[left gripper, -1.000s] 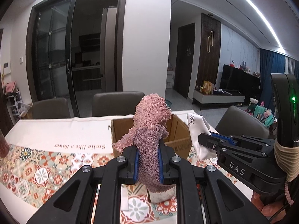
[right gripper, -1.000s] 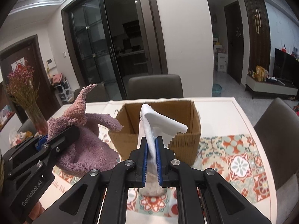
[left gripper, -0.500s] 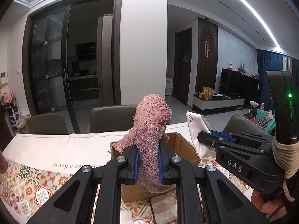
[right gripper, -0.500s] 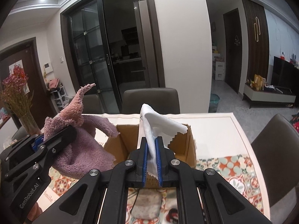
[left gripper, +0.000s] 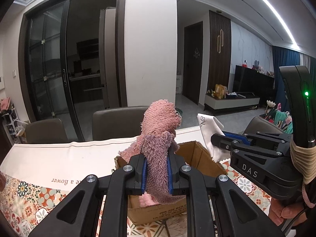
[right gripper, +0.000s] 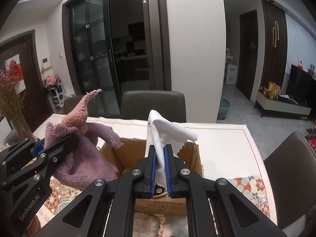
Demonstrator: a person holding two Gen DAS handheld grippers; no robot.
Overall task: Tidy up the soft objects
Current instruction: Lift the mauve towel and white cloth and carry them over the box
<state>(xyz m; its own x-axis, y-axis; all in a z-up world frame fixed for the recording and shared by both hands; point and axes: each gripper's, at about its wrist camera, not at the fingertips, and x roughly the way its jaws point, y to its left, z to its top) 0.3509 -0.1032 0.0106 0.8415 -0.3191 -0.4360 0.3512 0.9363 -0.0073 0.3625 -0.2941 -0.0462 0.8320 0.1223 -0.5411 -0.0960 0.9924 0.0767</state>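
Observation:
My left gripper (left gripper: 157, 172) is shut on a fluffy pink towel (left gripper: 160, 136) and holds it over the near left part of an open cardboard box (left gripper: 199, 158). The towel's lower end hangs into the box. My right gripper (right gripper: 160, 172) is shut on a thin white cloth (right gripper: 167, 130) and holds it above the same box (right gripper: 128, 156). In the right wrist view the left gripper (right gripper: 57, 150) and its towel (right gripper: 85, 148) are at the box's left side. In the left wrist view the right gripper (left gripper: 223, 140) and white cloth (left gripper: 211, 130) are at the right.
The box stands on a table with a patterned cloth (left gripper: 29, 201) and a white runner (left gripper: 59, 158). Grey chairs (right gripper: 153, 105) stand along the far edge and one at the right (right gripper: 292, 169). A vase of dried flowers (right gripper: 11, 106) stands at the table's left.
Both grippers have moved forward and over the box with their cloths. The box now lies directly under the fingers, and the pink towel's end hangs inside it.

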